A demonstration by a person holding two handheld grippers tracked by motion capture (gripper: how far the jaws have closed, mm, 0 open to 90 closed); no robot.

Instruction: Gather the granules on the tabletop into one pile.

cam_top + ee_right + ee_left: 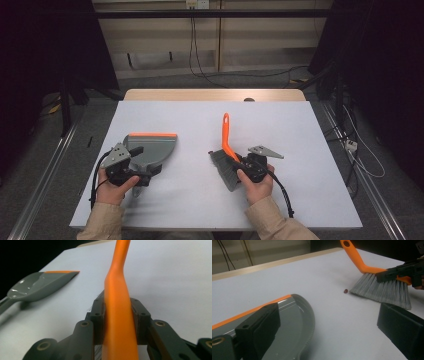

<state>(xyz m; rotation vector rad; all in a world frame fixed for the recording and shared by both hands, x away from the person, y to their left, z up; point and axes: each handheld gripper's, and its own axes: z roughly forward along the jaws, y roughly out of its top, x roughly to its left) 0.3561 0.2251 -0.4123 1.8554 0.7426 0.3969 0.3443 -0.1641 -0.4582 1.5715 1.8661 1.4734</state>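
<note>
On the white table (210, 200), the right gripper (117, 315) clamps its jaws on the brush (382, 288), bristles just behind a crumb (345, 291); the left gripper (131, 167) grips the dustpan (152, 147), angled to receive.

Glossy plastic dustpan (297, 322); bristly brush (384, 288), matt table (190, 125)

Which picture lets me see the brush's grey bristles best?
The left gripper view: the brush shows its grey bristles fanned out on the table beside a tiny brown crumb. The high view shows them small, half behind the right gripper. The right gripper view mostly shows the orange handle clamped between its jaws.
</note>
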